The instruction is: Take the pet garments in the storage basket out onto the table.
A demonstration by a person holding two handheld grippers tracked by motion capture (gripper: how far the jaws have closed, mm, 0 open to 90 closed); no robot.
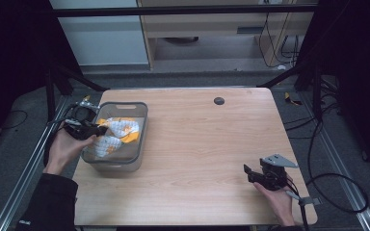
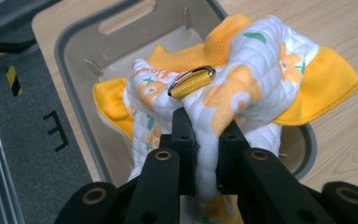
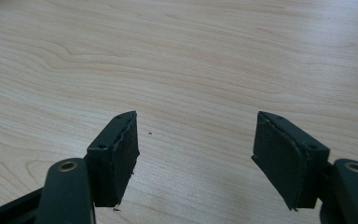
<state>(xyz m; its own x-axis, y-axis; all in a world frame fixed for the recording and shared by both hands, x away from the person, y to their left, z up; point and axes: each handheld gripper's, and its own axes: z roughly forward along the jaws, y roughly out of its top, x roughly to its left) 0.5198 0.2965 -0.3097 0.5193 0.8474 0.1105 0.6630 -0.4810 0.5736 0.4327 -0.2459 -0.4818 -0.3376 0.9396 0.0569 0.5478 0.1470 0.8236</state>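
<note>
At the left edge of the worktop (image 1: 197,144), the left gripper (image 2: 207,154) is reaching in over the near-left rim of a grey bin (image 1: 142,126). Its fingers (image 2: 184,140) are clamping a fold of a quilted white and orange garment (image 2: 242,79), which is bunching up above them and partly spilling over the bin's rim in the left gripper view. The cloth is sitting directly ahead of and between those fingers, so any lift looks likely to turn on pulling it up and clear of the bin wall. A yellow webbing loop with a metal ring (image 2: 192,81) is lying just beyond the fingertips. Orange lettering is showing on the fabric near the loop, but it is too small and creased to read.

Far to the right, well apart from the bin, the right gripper (image 1: 257,174) is resting near the worktop's front edge. Its fingers (image 3: 116,156) are standing wide apart over bare wood, holding nothing. The left hand is plainly the nearer one to the garment.
</note>
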